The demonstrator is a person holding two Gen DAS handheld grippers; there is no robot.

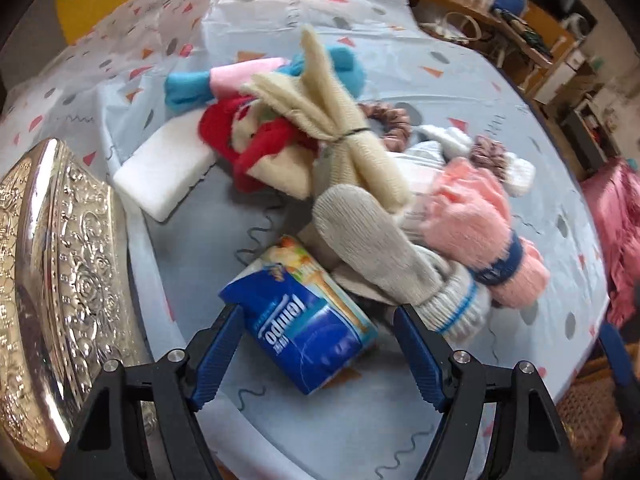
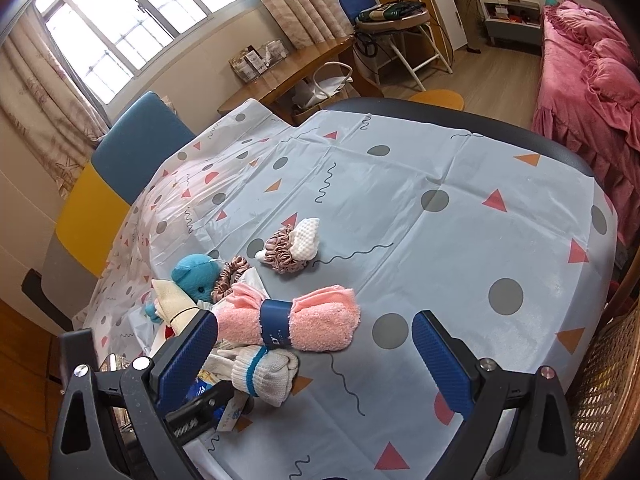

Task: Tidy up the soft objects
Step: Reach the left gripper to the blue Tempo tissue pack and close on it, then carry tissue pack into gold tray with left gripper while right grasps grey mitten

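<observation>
- Left wrist view: the left claw (image 1: pixel 318 350) is seen spread wide, gripping nothing, above a counter (image 1: pixel 460 76) covered with a patterned pale blue cloth.
- A blue tissue pack (image 1: pixel 308 320) is seen lying between the two blue fingers (image 1: pixel 218 354), its near end in the gap; whether the left finger touches it cannot be told. Its long axis runs from near right to far left.
- Just past the right finger, a grey knit glove (image 1: pixel 372 248) with a blue-striped cuff is laid slantwise, fingertips pointing away and to the left.
- Beside it a pink rolled towel (image 1: pixel 480 232) with a navy band is found, its axis slanting toward the near right.
- Farther off, a cream cloth bundle (image 1: pixel 340 128) tied at its waist, a red and cream plush (image 1: pixel 256 148), a blue and pink toy (image 1: pixel 224 80) and a white foam block (image 1: pixel 164 176) are heaped together.
- An embossed silver tray (image 1: pixel 52 280) is shown at the left edge; it is barely visible in the other view.
- Right wrist view: the right claw (image 2: pixel 318 354) is likewise held wide and empty, over bare cloth.
- The towel (image 2: pixel 288 322) is seen crosswise just beyond the left finger, with the glove (image 2: pixel 260 372) below it.
- A blue teddy (image 2: pixel 198 276) and, set apart, a brown scrunchie with a white cloth (image 2: pixel 290 246) are shown more plainly here.
- A window (image 2: pixel 120 20) and a pink bed (image 2: pixel 588 76) are seen only here.
</observation>
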